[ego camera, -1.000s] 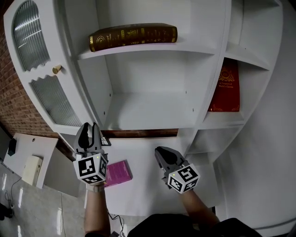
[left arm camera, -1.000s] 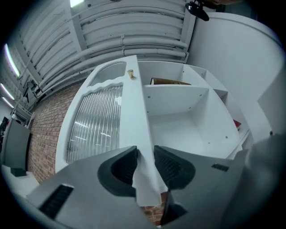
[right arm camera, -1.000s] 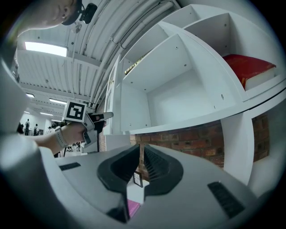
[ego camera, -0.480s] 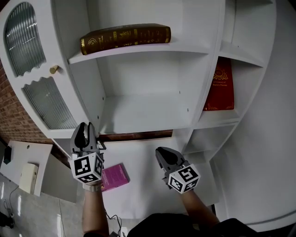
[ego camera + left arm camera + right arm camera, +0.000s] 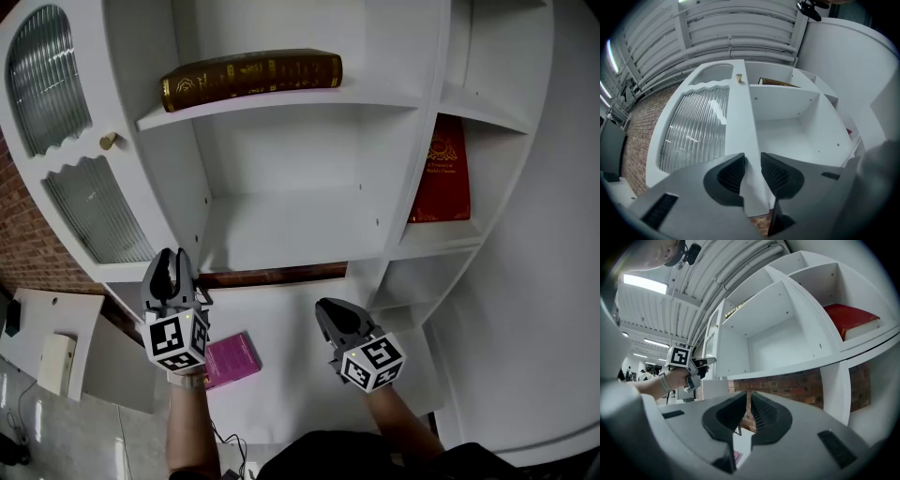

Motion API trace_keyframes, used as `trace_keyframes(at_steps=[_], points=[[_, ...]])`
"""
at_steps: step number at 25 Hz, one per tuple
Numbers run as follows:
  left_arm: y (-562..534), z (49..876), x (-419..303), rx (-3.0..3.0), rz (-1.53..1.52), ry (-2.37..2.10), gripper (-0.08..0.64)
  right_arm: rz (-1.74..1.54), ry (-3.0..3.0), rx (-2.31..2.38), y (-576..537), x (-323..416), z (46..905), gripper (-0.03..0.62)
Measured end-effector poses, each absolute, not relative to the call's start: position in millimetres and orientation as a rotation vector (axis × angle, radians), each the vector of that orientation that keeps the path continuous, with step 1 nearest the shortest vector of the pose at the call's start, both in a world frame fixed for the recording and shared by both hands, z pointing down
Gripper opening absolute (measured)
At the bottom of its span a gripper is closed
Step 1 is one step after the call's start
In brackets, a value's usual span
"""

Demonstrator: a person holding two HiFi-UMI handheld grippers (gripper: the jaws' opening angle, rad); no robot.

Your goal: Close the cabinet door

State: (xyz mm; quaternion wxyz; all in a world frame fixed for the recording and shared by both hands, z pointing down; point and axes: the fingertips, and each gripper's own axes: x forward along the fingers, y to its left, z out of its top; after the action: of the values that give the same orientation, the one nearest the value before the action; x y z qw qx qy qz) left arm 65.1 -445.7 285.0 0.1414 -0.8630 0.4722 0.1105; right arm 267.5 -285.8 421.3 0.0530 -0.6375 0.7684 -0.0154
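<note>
The task is judged to be at its start: the cabinet door (image 5: pixel 94 211) has been taken hold of but not yet swung home. The lower end of its knob-side stile is seen between the jaws of the left hand-held gripper (image 5: pixel 174 265), which have just been closing and appear to be pressed on it at a fairly wide setting. The right hand-held gripper (image 5: pixel 328 311) is held apart, low in front of the cabinet (image 5: pixel 281 230), its jaws set narrow with nothing between them; only brick is seen through the gap. What is left, it is judged, is the whole closing swing and the release. How far the door stands ajar cannot be told from these views.

The door is found at the cabinet's left, just beside the open middle compartment. It is painted white, arched at the top, and fitted with two panes of ribbed glass (image 5: pixel 42 75) divided by a scalloped rail; a small brass knob (image 5: pixel 110 141) is set on the stile near that rail
</note>
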Motion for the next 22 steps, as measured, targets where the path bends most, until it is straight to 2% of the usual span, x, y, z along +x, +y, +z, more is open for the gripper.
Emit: trace_keyframes(at_steps=[22], points=[[-413, 325, 46, -2.579, 0.134, 1.352, 0.086, -0.088, 2.429, -1.822, -274, 218, 424, 0.037]])
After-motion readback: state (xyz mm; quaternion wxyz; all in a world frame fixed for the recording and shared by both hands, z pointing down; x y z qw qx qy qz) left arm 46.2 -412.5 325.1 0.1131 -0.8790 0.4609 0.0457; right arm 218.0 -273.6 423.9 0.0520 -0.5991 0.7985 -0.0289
